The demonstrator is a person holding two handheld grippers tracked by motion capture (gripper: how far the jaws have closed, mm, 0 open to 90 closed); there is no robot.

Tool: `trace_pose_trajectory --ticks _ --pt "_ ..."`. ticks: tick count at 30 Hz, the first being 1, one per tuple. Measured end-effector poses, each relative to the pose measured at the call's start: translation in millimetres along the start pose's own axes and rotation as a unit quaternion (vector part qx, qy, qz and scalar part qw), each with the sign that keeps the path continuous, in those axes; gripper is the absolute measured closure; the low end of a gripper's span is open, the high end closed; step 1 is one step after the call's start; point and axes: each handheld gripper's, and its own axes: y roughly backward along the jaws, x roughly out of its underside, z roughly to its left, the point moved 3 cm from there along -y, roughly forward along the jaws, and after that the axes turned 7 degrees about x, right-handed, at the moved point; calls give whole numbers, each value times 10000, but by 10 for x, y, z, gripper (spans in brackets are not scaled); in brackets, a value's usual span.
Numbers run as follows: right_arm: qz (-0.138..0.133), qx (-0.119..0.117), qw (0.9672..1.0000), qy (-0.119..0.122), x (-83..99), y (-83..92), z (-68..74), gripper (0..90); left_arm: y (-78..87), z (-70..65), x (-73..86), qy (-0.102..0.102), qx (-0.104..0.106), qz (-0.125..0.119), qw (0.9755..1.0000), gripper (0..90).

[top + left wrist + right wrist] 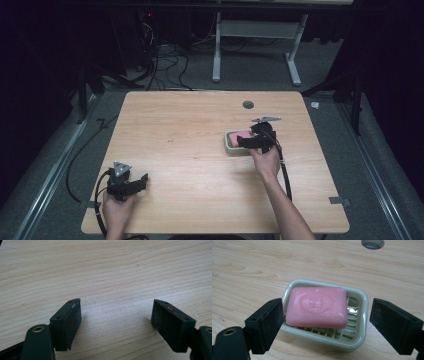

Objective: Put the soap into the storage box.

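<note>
Pink soap bar (317, 307), embossed oval, lying in pale green dish (362, 315); right tool (325, 325) jaws apart around dish.

Soap (317, 307) in dish (359, 315), on table (190, 150) right of centre. Cable hole (248, 104) beyond dish, toward far edge. Right gripper (250, 141) just near of dish, jaws spread either side. Left gripper (131, 184) well apart at near left corner, over bare wood.
</note>
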Motion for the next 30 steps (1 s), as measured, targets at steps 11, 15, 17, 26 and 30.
trace_pose_trajectory --ticks 11,15,17,26,30 --pt "-111 16 9999 -47 24 87 -62 128 0 0 0 1 -1 0 10000 247" --pt "-143 9 9999 -40 31 102 -73 130 0 0 0 0 -1 0 10000 247" --pt "-147 6 9999 -39 39 116 -81 130 0 0 0 -1 -1 0 10000 247" --pt "-238 13 9997 -79 67 192 -141 131 0 0 0 -1 -1 1 10000 247" --pt "-253 8 9997 -76 82 208 -151 131 0 0 0 1 -2 0 10000 247"
